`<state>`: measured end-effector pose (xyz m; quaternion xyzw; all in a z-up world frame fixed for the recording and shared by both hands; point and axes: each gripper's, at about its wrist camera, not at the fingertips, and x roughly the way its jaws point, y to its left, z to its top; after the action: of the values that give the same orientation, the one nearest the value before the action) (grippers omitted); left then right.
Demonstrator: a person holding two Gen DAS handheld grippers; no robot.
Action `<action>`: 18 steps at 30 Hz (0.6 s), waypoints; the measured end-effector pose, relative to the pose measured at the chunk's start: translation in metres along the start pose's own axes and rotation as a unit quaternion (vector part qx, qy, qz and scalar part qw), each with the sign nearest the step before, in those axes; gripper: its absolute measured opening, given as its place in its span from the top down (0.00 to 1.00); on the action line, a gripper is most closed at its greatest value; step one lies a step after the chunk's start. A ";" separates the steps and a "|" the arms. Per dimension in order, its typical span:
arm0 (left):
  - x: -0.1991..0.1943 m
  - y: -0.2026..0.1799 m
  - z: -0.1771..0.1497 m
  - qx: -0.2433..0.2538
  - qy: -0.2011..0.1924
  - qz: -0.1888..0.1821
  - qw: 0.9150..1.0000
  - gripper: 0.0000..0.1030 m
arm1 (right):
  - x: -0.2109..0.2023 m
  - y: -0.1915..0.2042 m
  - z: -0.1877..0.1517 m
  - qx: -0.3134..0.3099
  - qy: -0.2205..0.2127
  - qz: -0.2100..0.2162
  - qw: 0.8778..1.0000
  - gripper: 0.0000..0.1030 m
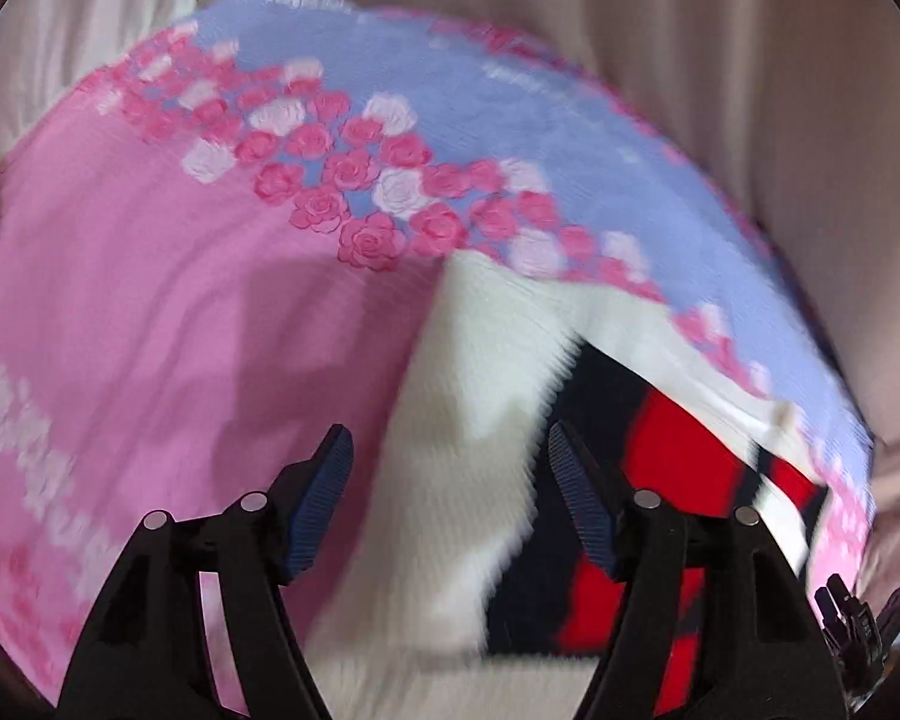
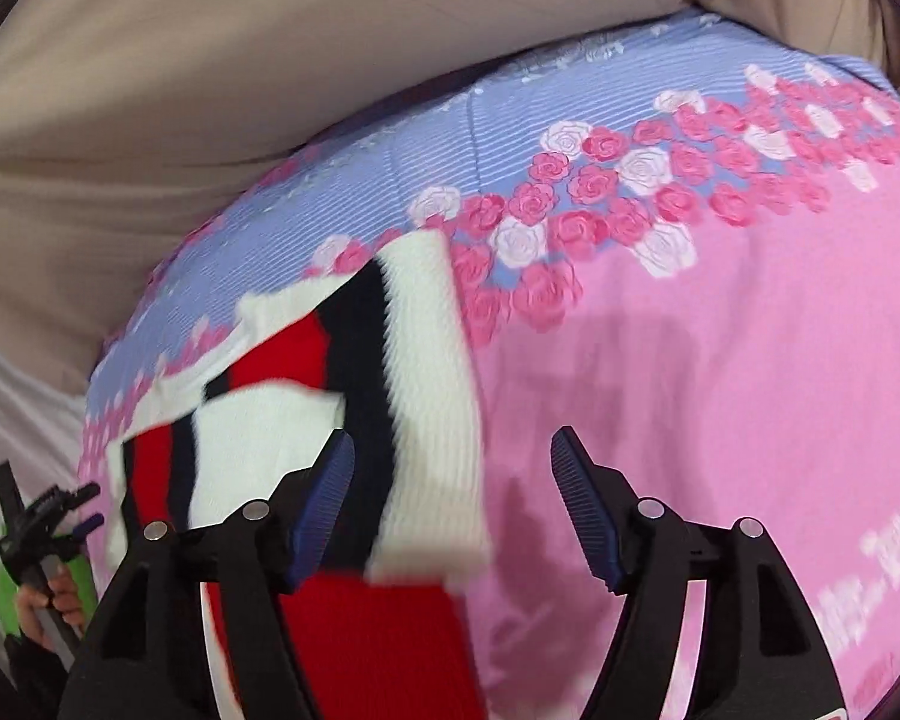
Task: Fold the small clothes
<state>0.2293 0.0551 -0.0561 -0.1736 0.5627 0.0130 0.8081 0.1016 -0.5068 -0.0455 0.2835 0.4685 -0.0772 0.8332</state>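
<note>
A knitted garment in white, red and dark navy blocks (image 1: 462,360) lies partly folded on a pink and blue rose-print bedsheet (image 1: 150,300). My left gripper (image 1: 448,438) hovers open over its white part, with nothing between the ribbed blue pads (image 1: 324,510). In the right wrist view the same garment (image 2: 258,438) fills the lower left. My right gripper (image 2: 451,441) stands open over the garment's right edge and the pink bedsheet (image 2: 690,360), holding nothing. Both views are motion-blurred.
Beige fabric (image 2: 150,90) hangs behind the bed, seen too as beige fabric (image 1: 780,90). The right gripper (image 1: 870,600) shows at the left view's lower right edge. A hand (image 2: 54,600) carries the left gripper (image 2: 87,507) at the lower left.
</note>
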 end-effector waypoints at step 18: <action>-0.021 -0.058 0.053 0.081 -0.075 -0.081 0.991 0.84 | -0.053 0.056 0.062 -0.081 -0.146 0.045 0.985 0.88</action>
<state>0.2822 0.0204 -0.0053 -0.1509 0.4838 -0.0854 0.8578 0.1404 -0.5017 0.0457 0.2211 0.3338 -0.0421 0.9154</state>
